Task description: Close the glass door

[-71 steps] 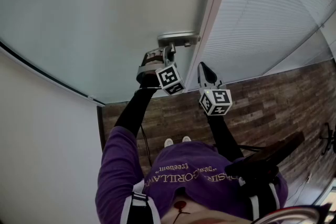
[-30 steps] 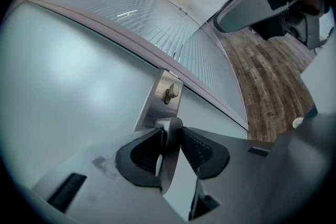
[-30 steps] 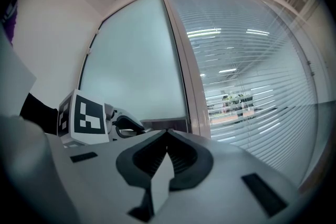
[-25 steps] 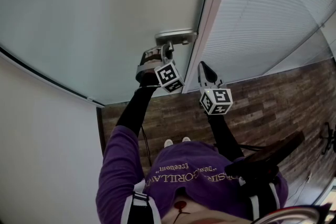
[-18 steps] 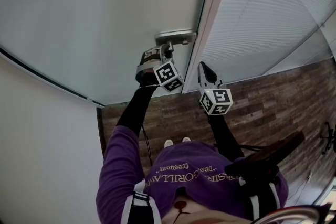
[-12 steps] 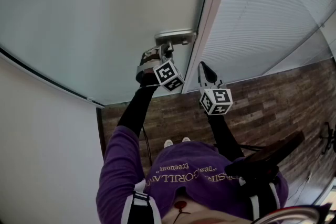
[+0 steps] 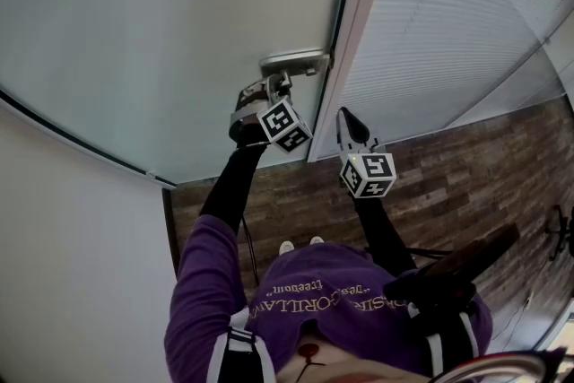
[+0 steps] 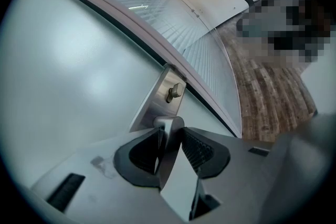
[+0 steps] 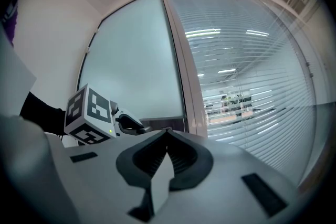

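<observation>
- The left gripper (image 8: pixel 171 140) is raised to the door handle (image 7: pixel 294 63) and tilts a little downward. The arm behind it, in a black sleeve (image 7: pixel 229 184), is stretched forward.
- Its jaws grasp the handle's lever, which stands between the pads. They have just been opening slightly.
- The right gripper (image 9: pixel 167 134) is held level just beside the left, in front of the door frame (image 7: pixel 352 40). Its jaws are clenched together on nothing.
- The glass door (image 7: pixel 179 31) is frosted. Its handle edge lies just beside the frame, with a slatted-blind partition (image 7: pixel 448 22) on the frame's other side.
</observation>
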A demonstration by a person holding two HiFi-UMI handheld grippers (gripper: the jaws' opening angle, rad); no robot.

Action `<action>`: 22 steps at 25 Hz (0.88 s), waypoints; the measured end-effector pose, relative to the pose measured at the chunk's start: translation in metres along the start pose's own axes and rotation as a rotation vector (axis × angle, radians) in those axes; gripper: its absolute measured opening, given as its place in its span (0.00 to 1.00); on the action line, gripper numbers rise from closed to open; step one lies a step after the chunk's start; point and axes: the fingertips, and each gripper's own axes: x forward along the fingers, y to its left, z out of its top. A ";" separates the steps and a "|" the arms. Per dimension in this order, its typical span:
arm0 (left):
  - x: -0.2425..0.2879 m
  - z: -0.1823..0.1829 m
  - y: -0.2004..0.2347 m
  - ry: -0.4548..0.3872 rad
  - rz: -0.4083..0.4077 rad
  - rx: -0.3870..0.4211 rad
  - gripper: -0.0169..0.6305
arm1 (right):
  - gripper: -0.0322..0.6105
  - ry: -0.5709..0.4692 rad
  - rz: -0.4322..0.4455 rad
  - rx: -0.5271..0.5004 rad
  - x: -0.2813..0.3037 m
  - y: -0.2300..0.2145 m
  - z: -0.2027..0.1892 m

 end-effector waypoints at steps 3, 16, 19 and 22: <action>0.001 -0.002 0.000 0.002 -0.012 -0.008 0.21 | 0.04 -0.001 0.000 -0.004 0.000 0.001 -0.001; 0.004 -0.001 -0.001 0.000 -0.033 -0.011 0.21 | 0.04 -0.009 -0.011 -0.004 -0.001 -0.001 0.002; 0.004 -0.001 -0.002 -0.006 -0.027 -0.003 0.21 | 0.04 -0.012 -0.021 -0.004 -0.004 -0.004 0.003; 0.004 -0.001 -0.001 -0.008 -0.028 -0.003 0.21 | 0.04 -0.013 -0.028 -0.002 -0.006 -0.007 0.003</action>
